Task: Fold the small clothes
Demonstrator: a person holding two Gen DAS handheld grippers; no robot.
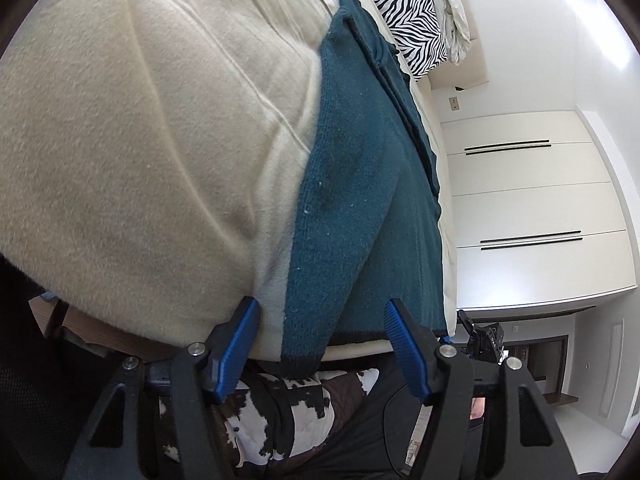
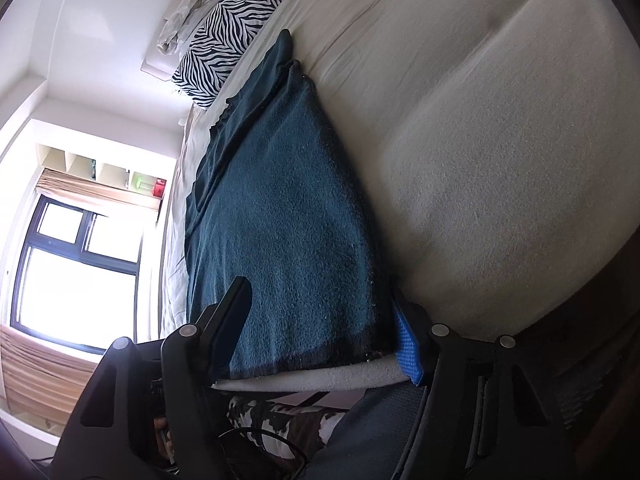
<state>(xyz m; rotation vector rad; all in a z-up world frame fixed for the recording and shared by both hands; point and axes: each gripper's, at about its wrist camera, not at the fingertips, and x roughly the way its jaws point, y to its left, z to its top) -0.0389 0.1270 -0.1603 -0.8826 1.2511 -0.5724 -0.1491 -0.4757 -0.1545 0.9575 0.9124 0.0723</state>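
Left gripper [image 1: 320, 320] sits at the near edge of the bed [image 1: 120, 140], jaws spread, blue pads either side of the near hem of a teal knit garment [image 1: 352, 200]. Left pad is over the cream bedcover, right pad over the teal cloth; neither visibly presses on it. No pinch seen.

Right gripper [image 2: 324, 320] also at the near edge, jaws apart. Its left finger [image 2: 232, 312] lies over the teal cloth; the right one, with the blue pad, is just beside the garment's right border, at the corner. Cloth spans between the fingers, but no clamp on it shows.

Garment lies flat on the cream cover, running lengthwise away from both cameras, with folded layers along its far side and a dark band at the near hem. Hem is right at the mattress edge.

Further up the bed: zebra-print pillow [image 2: 228, 44], crumpled pale cloth [image 2: 192, 12] beyond it. Cow-print fabric [image 1: 256, 420] shows below the bed edge under both grippers. Window [image 2: 76, 272] in the right-wrist view, white cupboard doors [image 1: 528, 200] in the left.
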